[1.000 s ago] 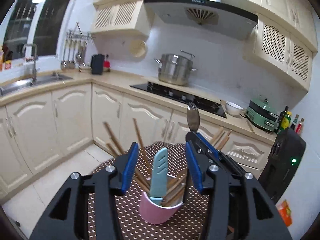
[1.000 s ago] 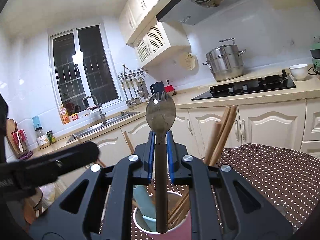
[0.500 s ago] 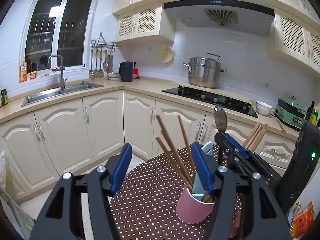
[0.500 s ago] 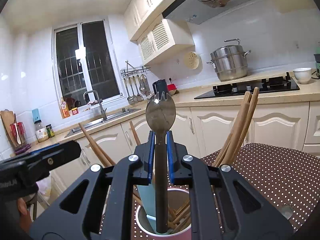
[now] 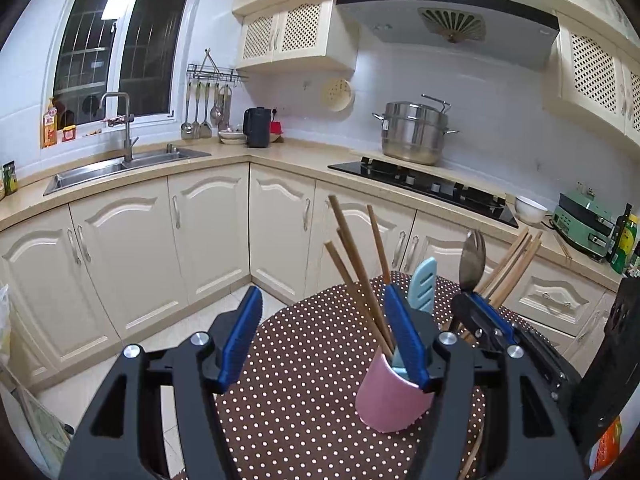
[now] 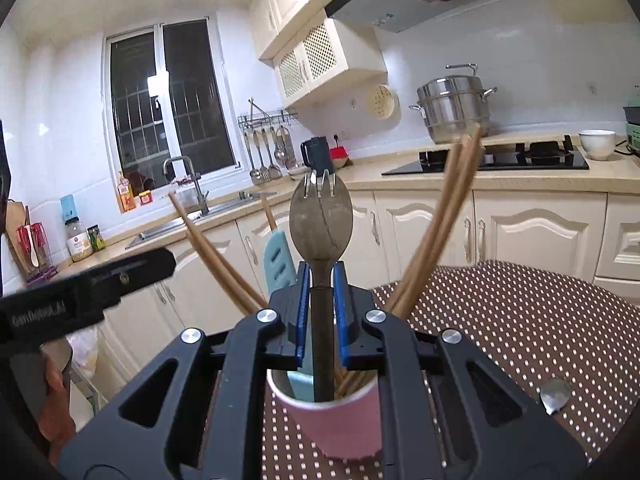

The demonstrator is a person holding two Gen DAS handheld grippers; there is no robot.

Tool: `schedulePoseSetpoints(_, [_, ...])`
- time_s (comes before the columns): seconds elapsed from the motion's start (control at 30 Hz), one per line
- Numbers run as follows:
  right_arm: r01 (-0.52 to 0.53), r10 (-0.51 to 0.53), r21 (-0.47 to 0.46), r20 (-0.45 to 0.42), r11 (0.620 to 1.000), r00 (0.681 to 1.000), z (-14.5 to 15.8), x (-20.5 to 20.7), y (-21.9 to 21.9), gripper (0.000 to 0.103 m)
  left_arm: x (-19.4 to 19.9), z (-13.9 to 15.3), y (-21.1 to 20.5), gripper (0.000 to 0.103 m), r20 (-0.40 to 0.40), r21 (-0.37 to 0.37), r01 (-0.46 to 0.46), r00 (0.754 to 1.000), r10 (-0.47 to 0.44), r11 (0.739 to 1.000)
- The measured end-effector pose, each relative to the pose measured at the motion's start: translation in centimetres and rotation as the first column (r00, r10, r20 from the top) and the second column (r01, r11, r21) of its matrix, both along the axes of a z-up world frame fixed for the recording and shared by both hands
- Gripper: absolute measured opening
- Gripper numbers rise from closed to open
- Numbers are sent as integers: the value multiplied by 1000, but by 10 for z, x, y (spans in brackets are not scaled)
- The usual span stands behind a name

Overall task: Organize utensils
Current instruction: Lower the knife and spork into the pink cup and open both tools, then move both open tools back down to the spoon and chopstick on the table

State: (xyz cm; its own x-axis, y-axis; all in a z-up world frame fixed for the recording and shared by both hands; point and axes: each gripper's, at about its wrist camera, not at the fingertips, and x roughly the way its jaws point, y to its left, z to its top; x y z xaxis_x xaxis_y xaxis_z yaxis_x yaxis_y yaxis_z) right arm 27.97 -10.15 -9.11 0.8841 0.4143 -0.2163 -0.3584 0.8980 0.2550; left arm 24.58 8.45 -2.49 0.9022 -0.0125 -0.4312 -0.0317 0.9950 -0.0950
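Note:
A pink cup (image 5: 390, 398) (image 6: 344, 420) stands on the brown polka-dot table (image 5: 300, 380) (image 6: 532, 328). It holds several wooden chopsticks (image 5: 356, 272) (image 6: 436, 224) and a light blue slotted utensil (image 5: 425, 284) (image 6: 278, 260). My right gripper (image 6: 321, 280) is shut on a metal spork (image 6: 321, 220) (image 5: 472, 258), held upright with its handle end inside the cup. My left gripper (image 5: 324, 340) is open and empty, just left of the cup, its right finger in front of the cup's rim.
A round metal piece (image 6: 556, 394) lies on the table at the right. Behind are cream cabinets (image 5: 200, 240), a sink (image 5: 120, 166), a black hob (image 5: 420, 188) with a steel pot (image 5: 414, 134), and a white bowl (image 6: 598, 143).
My left gripper has swung left and back, so the cup now sits at its right finger instead of between the fingers. The right gripper has lowered the spork's handle into the cup.

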Motion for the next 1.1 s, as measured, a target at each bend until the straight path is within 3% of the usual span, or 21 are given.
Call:
schedulePoseSetpoints(0.6, [11,-14,-27,-112,1000,994,-25,-23,-3,13,-30,-3,-5,66,-38,62,2,999,1,998])
schedulePoseSetpoints(0.67, [17,-19,-25,-111,1000,994,-22,-27,-3,24,-36,-3,-6,67,-40,68,7,999,-4,998])
schedulePoseSetpoints(0.7, [19,-21,-22,-105,1000,994,-21,-29,-3,43,-38,-3,-7,67,-38,73,9,999,-6,997])
schedulePoseSetpoints(0.73, [19,-21,-18,-99,1000,995,-20,-32,-4,53,-41,-4,-7,67,-38,77,10,999,-7,997])
schedulePoseSetpoints(1.1, [42,-42,5,-64,999,997,3,-62,-21,56,-70,12,-17,72,-8,91,29,1000,-29,995])
